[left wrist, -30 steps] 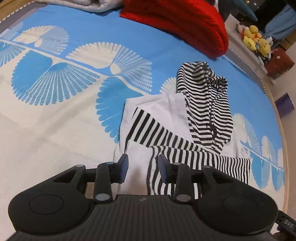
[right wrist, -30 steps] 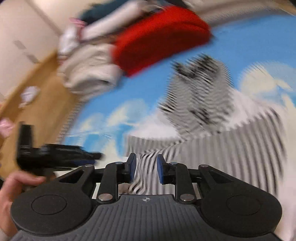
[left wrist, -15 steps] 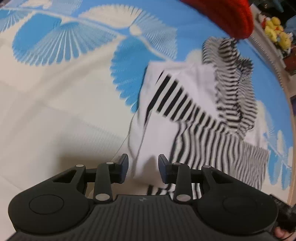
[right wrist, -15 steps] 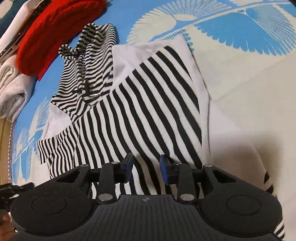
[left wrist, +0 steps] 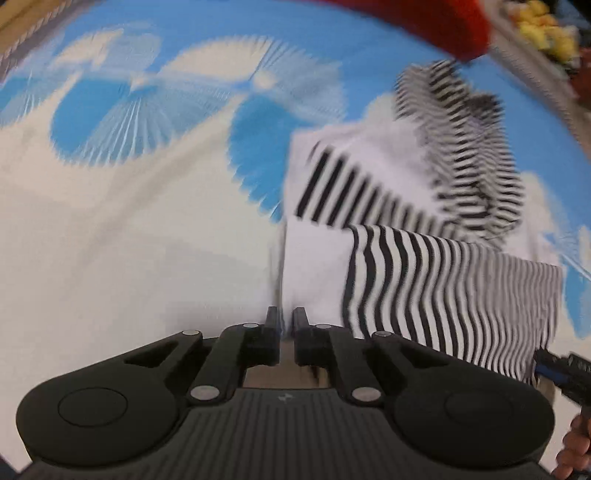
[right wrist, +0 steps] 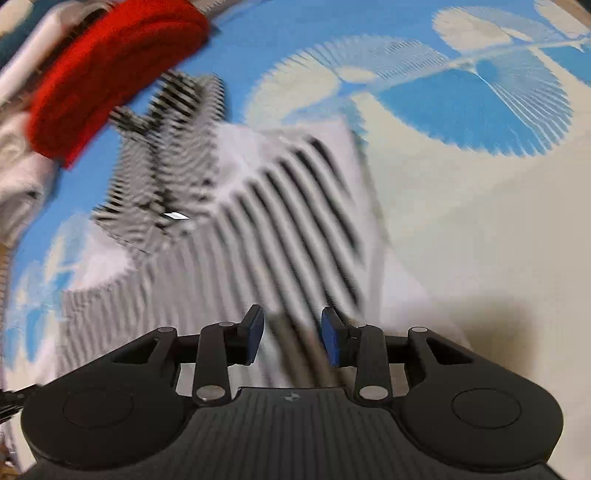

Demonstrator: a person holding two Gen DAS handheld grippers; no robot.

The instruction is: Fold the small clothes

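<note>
Left wrist view, blurred: the left gripper (left wrist: 285, 325) sits low over the near hem of a black-and-white striped hoodie (left wrist: 424, 236) that lies partly folded on a blue-and-cream bedspread (left wrist: 140, 192). Its two black fingers (left wrist: 272, 334) are drawn close together with only a narrow slot between them, right at the white edge of the garment; whether cloth is pinched in that slot cannot be told. The striped hood (left wrist: 465, 147) points away toward a red knit item (left wrist: 436, 22) at the far edge. A striped sleeve (left wrist: 454, 291) is folded across the white body. At the lower right corner the right gripper (left wrist: 561, 369) pokes in, with part of a hand (left wrist: 574, 450) below it.

Right wrist view, also blurred: the right gripper (right wrist: 292, 338) hovers over the striped front of the hoodie (right wrist: 280, 221), its blue-padded fingers (right wrist: 330, 341) spread apart with nothing between them. The hood (right wrist: 166, 155) lies to the upper left, close to the red knit item (right wrist: 110, 74), beside pale folded clothing (right wrist: 18, 162). The bedspread (right wrist: 461, 206) fills the right side.
</note>
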